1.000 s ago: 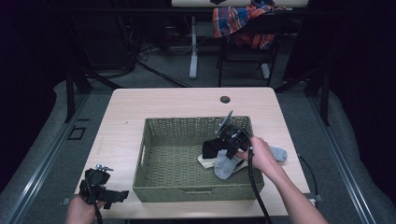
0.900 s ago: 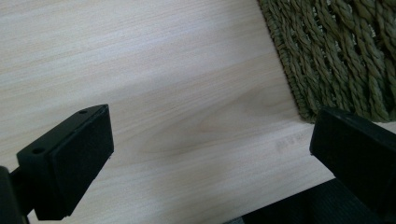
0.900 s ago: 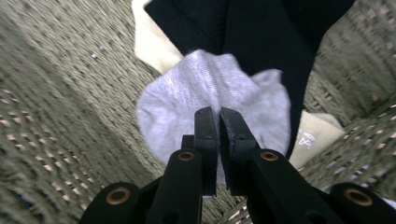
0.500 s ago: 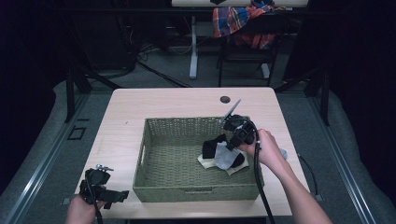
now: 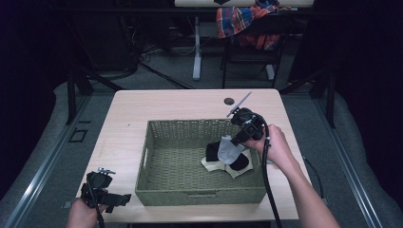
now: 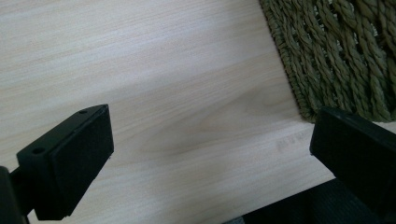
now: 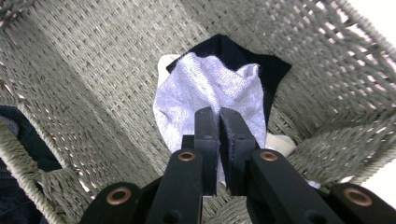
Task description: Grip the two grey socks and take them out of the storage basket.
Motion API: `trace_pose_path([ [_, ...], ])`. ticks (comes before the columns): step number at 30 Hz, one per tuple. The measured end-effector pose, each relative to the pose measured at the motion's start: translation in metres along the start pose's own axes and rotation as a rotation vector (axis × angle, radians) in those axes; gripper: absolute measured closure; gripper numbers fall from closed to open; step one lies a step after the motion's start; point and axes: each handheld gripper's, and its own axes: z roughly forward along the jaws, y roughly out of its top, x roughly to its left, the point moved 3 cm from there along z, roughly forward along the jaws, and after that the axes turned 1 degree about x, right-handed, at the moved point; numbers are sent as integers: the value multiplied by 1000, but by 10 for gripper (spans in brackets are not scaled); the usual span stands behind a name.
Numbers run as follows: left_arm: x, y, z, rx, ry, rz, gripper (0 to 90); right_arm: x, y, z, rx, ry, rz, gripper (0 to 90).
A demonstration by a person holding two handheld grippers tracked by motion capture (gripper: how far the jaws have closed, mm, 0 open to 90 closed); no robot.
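Observation:
My right gripper (image 5: 236,141) hangs over the right half of the green woven basket (image 5: 199,124), shut on a light grey sock (image 5: 231,151). In the right gripper view the jaws (image 7: 218,114) pinch the grey sock's (image 7: 201,88) upper edge and it droops below them. Under it lie a black sock (image 7: 264,70) and a cream cloth (image 7: 281,142) on the basket floor (image 7: 93,70). My left gripper (image 5: 124,198) rests low at the table's front left, open and holding nothing. Its view shows bare tabletop (image 6: 140,60) between the jaws (image 6: 210,135), with the basket's corner (image 6: 336,56) just beyond.
The light wood table (image 5: 142,109) has a small dark round cap (image 5: 229,101) near its far edge. Behind the table stands a chair draped with a plaid cloth (image 5: 247,21). The basket's walls rise around the socks.
My right gripper has risen and shifted slightly toward the far side, lifting the grey sock off the pile in the basket. The left gripper has stayed put.

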Motion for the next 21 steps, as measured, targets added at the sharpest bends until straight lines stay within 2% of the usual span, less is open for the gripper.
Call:
trace_pose_path([
  [6, 0, 0, 0, 2, -1, 1, 0, -3, 2, -10, -46, 5, 18, 862],
  [15, 0, 0, 0, 2, 0, 1, 0, -6, 3, -26, -72, -4, 8, 862],
  [21, 1, 0, 1, 4, -1, 1, 0, -9, 1, -38, -108, -14, 20, 863],
])
